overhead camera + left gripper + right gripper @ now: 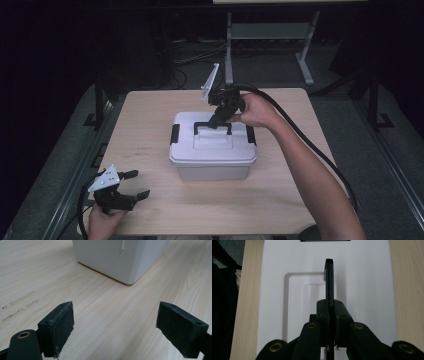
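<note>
Both right fingers against black handle

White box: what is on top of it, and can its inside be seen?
On the white box sits its closed lid, with the black handle raised and clamped by the right gripper. Black latches flank the lid. The inside is covered by the lid.

Looks like a lab or test room: small light-wood surface on grey carpet, dark unlit surroundings, loose cables on the floor behind, a white metal-framed stand at the back, black frame posts alongside.
</note>
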`<state>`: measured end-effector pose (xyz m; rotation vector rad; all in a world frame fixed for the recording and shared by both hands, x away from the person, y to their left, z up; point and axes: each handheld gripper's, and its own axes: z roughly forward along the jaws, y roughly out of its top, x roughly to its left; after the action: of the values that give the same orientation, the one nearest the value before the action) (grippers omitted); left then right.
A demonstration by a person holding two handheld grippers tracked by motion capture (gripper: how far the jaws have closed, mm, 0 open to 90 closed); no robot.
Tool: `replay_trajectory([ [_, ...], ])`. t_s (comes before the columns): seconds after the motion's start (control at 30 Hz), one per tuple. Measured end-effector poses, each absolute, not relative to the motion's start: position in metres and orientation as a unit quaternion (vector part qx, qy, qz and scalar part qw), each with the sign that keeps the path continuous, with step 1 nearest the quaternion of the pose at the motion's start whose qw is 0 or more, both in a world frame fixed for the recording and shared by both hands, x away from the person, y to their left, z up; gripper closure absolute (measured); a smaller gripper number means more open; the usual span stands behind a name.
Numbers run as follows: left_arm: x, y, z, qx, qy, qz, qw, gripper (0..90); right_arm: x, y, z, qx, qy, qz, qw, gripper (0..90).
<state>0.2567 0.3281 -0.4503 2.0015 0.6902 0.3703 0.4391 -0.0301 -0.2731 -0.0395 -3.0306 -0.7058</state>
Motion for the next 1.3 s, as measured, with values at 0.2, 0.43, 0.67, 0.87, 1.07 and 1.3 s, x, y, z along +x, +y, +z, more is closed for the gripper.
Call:
replay_trajectory([
  [0.2,0.258,0.328,-0.45,0.819,0.282,0.152,0.475,13.8,0.438,-0.027,-0.276,-0.008,-0.975,-0.223,0.015,84.1],
  [0.43,0.258,0.328,-0.45,0.819,0.283,0.154,0.476,13.8,0.44,-0.026,-0.278,-0.012,-0.974,-0.226,0.018,83.6],
  [0.67,0.258,0.329,-0.45,0.82,0.282,0.153,0.475,13.8,0.442,-0.032,-0.278,-0.025,-0.969,-0.243,0.027,76.5],
  [0.87,0.257,0.329,-0.451,0.818,0.284,0.153,0.476,13.8,0.44,-0.038,-0.275,-0.034,-0.969,-0.243,0.022,70.5],
  [1.07,0.256,0.33,-0.45,0.819,0.284,0.15,0.475,13.8,0.439,-0.051,-0.269,-0.047,-0.967,-0.252,0.013,66.4],
  [1.3,0.256,0.329,-0.45,0.818,0.283,0.15,0.477,13.8,0.436,-0.068,-0.265,-0.061,-0.964,-0.258,0.009,62.0],
])
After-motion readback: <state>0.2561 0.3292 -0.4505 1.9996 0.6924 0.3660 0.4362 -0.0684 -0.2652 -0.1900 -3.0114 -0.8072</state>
